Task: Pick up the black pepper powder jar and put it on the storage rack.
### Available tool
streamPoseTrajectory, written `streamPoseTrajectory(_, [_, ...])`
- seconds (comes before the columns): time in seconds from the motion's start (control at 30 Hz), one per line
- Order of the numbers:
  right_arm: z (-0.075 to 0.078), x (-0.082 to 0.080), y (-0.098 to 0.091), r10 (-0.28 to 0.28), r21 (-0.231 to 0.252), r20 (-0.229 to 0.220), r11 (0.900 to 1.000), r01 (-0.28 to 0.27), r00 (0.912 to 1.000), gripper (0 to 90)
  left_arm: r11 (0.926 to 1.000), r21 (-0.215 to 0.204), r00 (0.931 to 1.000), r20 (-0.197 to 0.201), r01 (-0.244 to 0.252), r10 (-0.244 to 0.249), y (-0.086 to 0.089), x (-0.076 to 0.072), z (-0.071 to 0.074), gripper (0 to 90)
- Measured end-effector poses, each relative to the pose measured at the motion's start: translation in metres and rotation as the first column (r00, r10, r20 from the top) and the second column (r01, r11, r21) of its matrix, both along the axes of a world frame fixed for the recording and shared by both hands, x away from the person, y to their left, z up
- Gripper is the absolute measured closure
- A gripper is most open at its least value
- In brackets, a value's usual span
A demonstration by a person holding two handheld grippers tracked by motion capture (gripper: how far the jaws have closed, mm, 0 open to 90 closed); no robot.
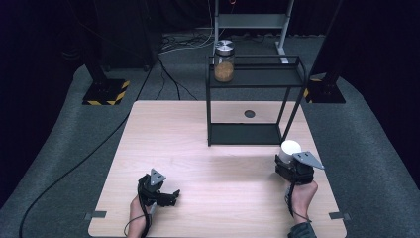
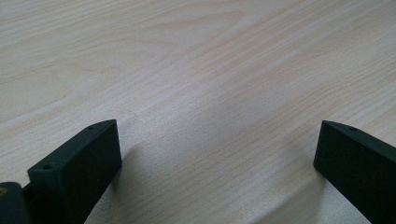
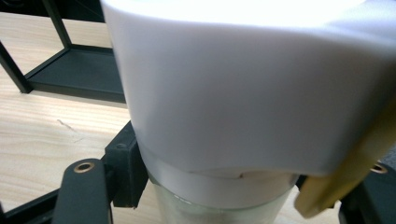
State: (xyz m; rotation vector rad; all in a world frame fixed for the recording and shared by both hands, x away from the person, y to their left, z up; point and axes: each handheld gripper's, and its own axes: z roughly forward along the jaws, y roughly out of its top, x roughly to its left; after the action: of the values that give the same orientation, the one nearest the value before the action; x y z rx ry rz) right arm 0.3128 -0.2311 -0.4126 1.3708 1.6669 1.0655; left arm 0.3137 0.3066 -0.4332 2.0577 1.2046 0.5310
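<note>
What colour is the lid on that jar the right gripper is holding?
White. The lid shows best in the right gripper view, atop a clear glass jar.

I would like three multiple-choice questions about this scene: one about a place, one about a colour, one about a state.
1. Where does the glass jar with the silver lid stand?
A. on the top shelf of the black metal rack
B. on the wooden table
C. on the grey floor

2. What colour is the lid of the jar held in the right gripper?
A. black
B. white
C. red

3. How is the left gripper?
A. shut on a jar
B. open, with bare table between its jaws
C. shut on a cable

Answers: 1 A, the high view shows the jar at the rack's upper left corner. 2 B, the right gripper view shows a white lid. 3 B, the jaws stand far apart.
</note>
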Motion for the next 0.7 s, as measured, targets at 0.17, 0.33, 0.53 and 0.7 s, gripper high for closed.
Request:
streamPoseTrajectory(0.17, [0.007,0.0,-0.003,-0.009,-0.007,0.014,0.9999,0.01,0.9999,29.6,1.0,0.0,1.0,0.0,0.0,0.0,0.0,0.0,0.0,0.2])
streamPoseTrajectory(0.33, [0.015,0.0,-0.006,-0.018,-0.02,0.032,0.9996,0.018,0.9993,29.6,1.0,0.0,1.0,0.0,0.0,0.0,0.0,0.0,0.0,0.3])
streamPoseTrajectory(0.53, [0.023,-0.002,-0.01,-0.029,-0.032,0.046,0.999,0.03,0.9985,29.6,1.0,0.0,1.0,0.0,0.0,0.0,0.0,0.0,0.0,0.3])
streamPoseTrajectory(0.7, [0.027,-0.003,-0.012,-0.037,-0.036,0.057,0.9986,0.039,0.9977,29.6,1.0,0.0,1.0,0.001,0.0,0.0,0.0,0.0,0.0,0.3])
